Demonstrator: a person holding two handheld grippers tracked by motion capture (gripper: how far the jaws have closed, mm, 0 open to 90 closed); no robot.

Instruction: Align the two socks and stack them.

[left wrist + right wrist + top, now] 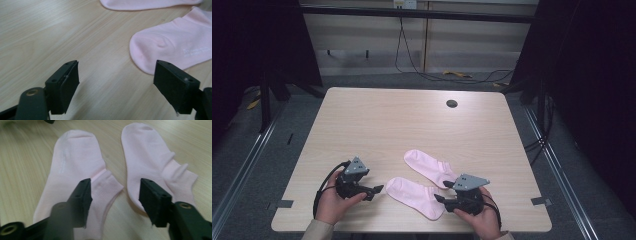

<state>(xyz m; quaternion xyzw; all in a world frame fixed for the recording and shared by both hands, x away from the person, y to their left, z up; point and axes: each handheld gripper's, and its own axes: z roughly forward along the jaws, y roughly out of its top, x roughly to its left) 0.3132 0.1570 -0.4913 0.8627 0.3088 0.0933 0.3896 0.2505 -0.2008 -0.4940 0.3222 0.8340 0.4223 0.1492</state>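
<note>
**Two pink socks between two open grippers**

Seen from the high view: a pale wood table point(377, 120) with two pink ankle socks lying flat near its front edge. Nearer sock point(416, 197) angled from upper left to lower right; farther sock point(431, 168) just beyond it, roughly parallel, the two close together toward the right end. Left gripper point(377, 190) held in the left hand point(332, 204), pointing right at the toe of the nearer sock, just short of it. Right gripper point(441, 191) held in the right hand point(479, 217), tips at the cuff ends of the socks. Also here alone: a dark round grommet point(451, 103) near the far edge, cables on the floor behind.

From the left gripper view: jaws apart over bare wood, nothing between them, not touching cloth. Rounded toe of the nearer sock point(172, 48) just ahead of the right-hand jaw. Faint white lettering printed on that sock point(196, 51), too small and blurred to read; not visible from above.

From the right gripper view: both socks side by side, toes away, ribbed cuffs toward the camera. Jaws apart, straddling the gap between the two cuffs, pads pressing on neither. Nearer sock point(72, 162) on the left, with a pale vertical line of print, unreadable. Farther sock point(147, 155) on the right.
</note>
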